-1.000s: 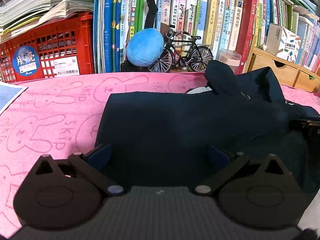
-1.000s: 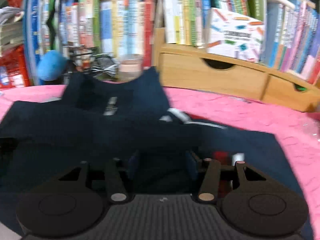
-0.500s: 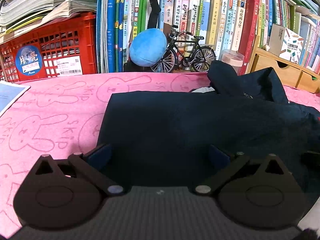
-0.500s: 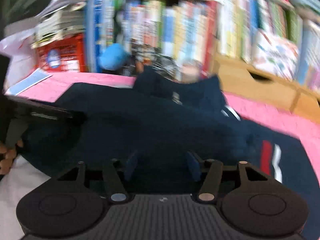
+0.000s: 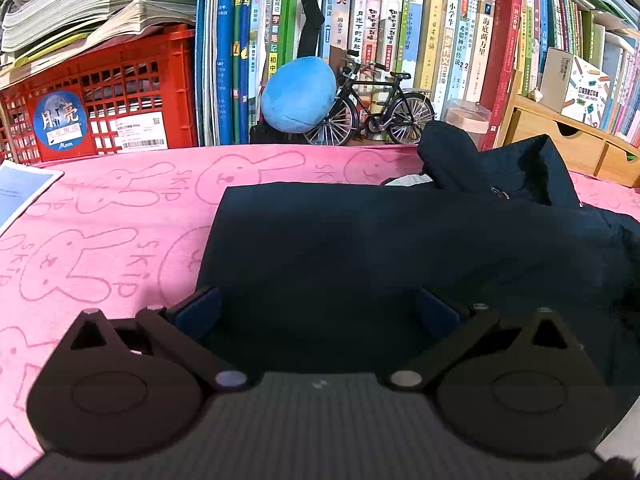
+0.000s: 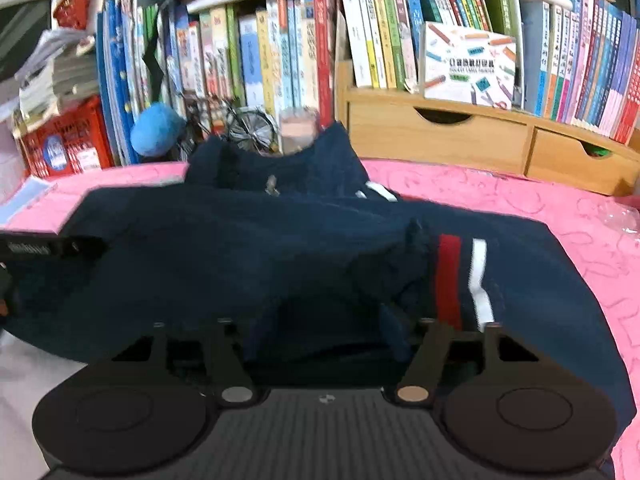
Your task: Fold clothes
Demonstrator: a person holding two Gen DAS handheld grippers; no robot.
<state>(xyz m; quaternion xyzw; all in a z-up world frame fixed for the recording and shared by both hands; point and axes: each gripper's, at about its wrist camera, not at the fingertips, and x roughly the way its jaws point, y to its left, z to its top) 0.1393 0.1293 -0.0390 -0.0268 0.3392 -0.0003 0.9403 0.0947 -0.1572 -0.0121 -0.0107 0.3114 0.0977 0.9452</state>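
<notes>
Widened just now, right tool (image 6: 326, 334) gapes over navy jacket (image 6: 280, 248); left tool (image 5: 318, 312) released; crate sticker (image 5: 61, 120) reads "Moon".

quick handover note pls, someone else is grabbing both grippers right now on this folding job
Left gripper: open, low over the near edge of the dark navy zip-up jacket, holding nothing.
Right gripper: jaws have just been opening; now open over the jacket's front, cloth lies between the fingers but is not pinched.
The jacket lies spread on the pink rabbit-print cloth, collar toward the bookshelf. One sleeve looks laid across the body; the sleeve with the red and white stripe is on the right.
Left to do: probably the striped sleeve, then folding the body.
</notes>
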